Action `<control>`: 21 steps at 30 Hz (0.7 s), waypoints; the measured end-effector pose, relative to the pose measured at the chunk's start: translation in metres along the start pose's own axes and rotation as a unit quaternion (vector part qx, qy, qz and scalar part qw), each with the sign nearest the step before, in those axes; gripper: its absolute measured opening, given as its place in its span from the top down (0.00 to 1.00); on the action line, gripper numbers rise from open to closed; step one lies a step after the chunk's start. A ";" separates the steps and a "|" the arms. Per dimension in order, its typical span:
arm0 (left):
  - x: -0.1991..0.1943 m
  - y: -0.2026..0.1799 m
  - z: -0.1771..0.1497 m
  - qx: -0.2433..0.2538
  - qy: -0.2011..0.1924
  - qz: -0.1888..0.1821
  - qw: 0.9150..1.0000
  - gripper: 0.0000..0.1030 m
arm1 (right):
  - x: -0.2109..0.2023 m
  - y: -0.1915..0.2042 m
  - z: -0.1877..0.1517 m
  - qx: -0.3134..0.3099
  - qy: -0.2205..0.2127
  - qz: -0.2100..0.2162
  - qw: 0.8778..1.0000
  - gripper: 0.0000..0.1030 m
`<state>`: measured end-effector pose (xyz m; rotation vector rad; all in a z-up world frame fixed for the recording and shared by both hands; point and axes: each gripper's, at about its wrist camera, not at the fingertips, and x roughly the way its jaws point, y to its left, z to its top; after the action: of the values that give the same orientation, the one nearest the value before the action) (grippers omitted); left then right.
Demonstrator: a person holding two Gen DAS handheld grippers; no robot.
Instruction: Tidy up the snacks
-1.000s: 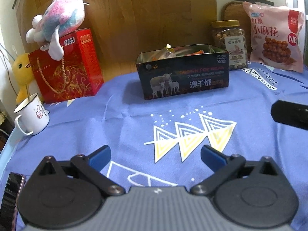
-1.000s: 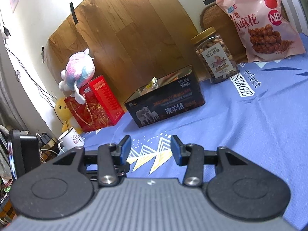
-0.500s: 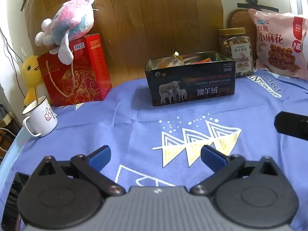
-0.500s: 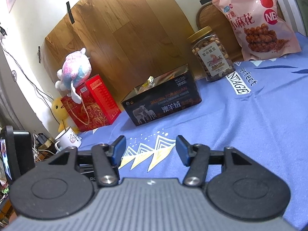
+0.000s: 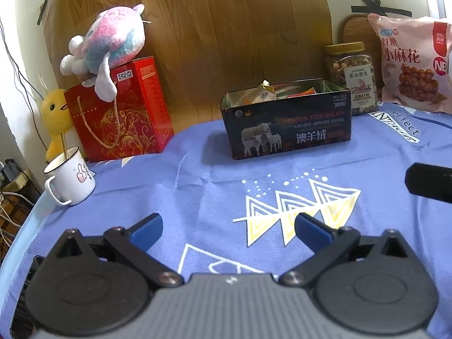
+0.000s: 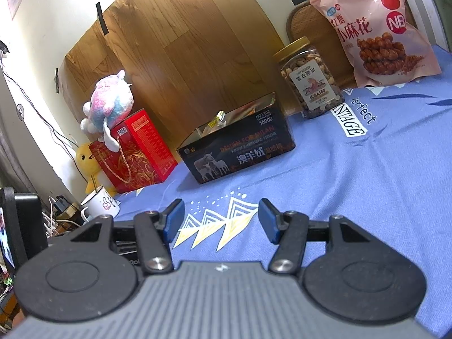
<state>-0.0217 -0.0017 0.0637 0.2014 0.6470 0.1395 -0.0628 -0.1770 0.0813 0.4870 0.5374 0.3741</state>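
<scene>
A dark tin box with sheep printed on its side stands open on the blue cloth, with several snack packets showing above its rim. Behind it to the right stand a clear nut jar with a gold lid and a pink snack bag leaning on the wall. My left gripper hovers open over the cloth, well short of the box, with nothing between its fingers. My right gripper is also open and empty, at a similar distance from the box.
A red gift box with a plush toy on top stands at the back left, beside a yellow duck toy and a white mug. A black part of the other gripper shows at the right edge. Wood-pattern sheet covers the wall.
The right gripper's jaws have spread wider apart. The left wrist view has tilted up a little, so the box and the wall sit lower in it.
</scene>
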 end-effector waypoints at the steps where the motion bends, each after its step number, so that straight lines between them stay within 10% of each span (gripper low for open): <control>1: 0.000 0.000 0.000 0.001 0.000 0.000 1.000 0.00 | 0.000 0.000 0.000 0.000 0.000 0.000 1.000 0.41; 21: 0.007 0.002 -0.009 0.003 0.043 -0.002 0.999 0.00 | -0.001 -0.001 0.000 0.001 -0.001 0.001 1.000 0.39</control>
<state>-0.0219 0.0031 0.0533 0.2000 0.7342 0.1439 -0.0636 -0.1778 0.0811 0.4899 0.5349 0.3757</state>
